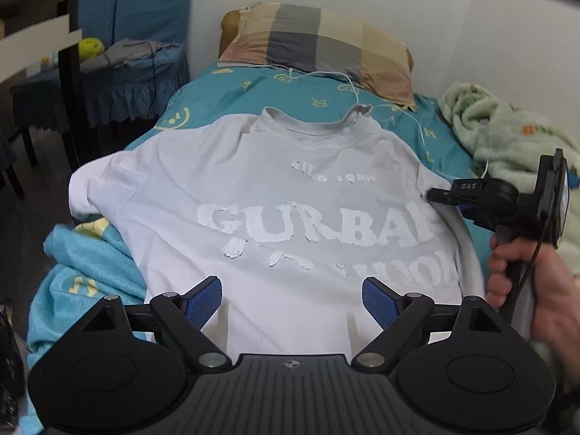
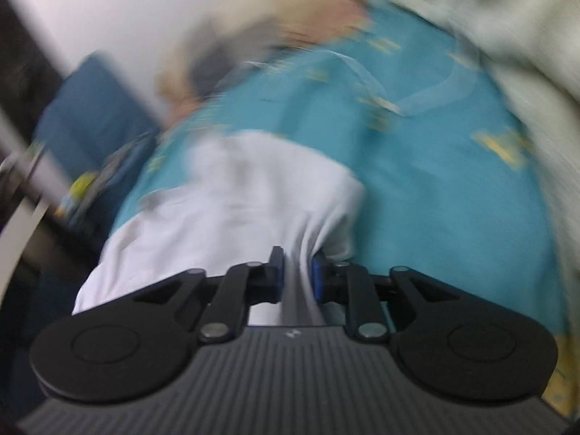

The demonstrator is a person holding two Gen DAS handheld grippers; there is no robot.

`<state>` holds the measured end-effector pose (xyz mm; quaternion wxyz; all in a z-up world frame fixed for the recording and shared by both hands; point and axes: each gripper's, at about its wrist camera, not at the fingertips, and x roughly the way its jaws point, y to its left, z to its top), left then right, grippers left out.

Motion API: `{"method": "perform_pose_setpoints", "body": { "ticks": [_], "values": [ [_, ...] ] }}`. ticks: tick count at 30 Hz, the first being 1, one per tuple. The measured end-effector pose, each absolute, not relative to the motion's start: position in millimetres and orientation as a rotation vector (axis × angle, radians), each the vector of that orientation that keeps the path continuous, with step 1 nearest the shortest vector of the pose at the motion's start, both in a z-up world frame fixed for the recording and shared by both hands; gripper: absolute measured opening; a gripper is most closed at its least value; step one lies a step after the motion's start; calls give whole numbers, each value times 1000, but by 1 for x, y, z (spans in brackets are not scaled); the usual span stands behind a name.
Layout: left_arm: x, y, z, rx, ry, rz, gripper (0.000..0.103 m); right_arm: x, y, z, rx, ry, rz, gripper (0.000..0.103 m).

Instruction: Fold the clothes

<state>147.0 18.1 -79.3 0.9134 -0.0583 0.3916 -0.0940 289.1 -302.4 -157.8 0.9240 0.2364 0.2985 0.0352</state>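
**Two grippers on one white T-shirt, only the right one gripping**

One white T-shirt (image 1: 275,188) lies front-up on your bed, spread over the teal bedsheet (image 1: 224,90), collar toward the plaid pillow (image 1: 319,43) at the headboard end. White raised lettering runs across the chest.

Your left gripper (image 1: 291,302) hangs above the shirt's lower half, jaws spread wide, blue pads (image 1: 380,301) well apart with nothing between them.

Your right gripper (image 2: 297,275) has its jaws drawn in narrow and pinches a bunched fold of the white fabric between the pads. From the left wrist view, its tip (image 1: 435,194) meets the shirt at the sleeve and shoulder on the right side, and your hand (image 1: 533,290) wraps the handle. The right wrist view is heavily blurred.

A pale green blanket (image 1: 507,134) is heaped beside the wall to the right. A white cord (image 1: 348,83) trails from the pillow across the sheet. A yellow-green object (image 1: 90,47), too small to identify, sits on blue-covered furniture at the left.
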Motion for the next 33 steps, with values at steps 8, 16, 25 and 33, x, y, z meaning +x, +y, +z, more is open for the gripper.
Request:
{"method": "perform_pose_setpoints", "body": {
  "ticks": [8,16,25,33],
  "values": [
    [150,30,-81,-159,815,-169,87,284,-189,-159,164,659,404,19],
    [147,30,-83,-179,827,-175,87,272,-231,-127,363,530,403,56],
    [147,32,-84,-227,841,-183,87,291,-317,-163,781,561,167,65],
    [151,30,-90,-230,852,-171,87,327,-285,-184,683,607,205,65]
  ]
}}
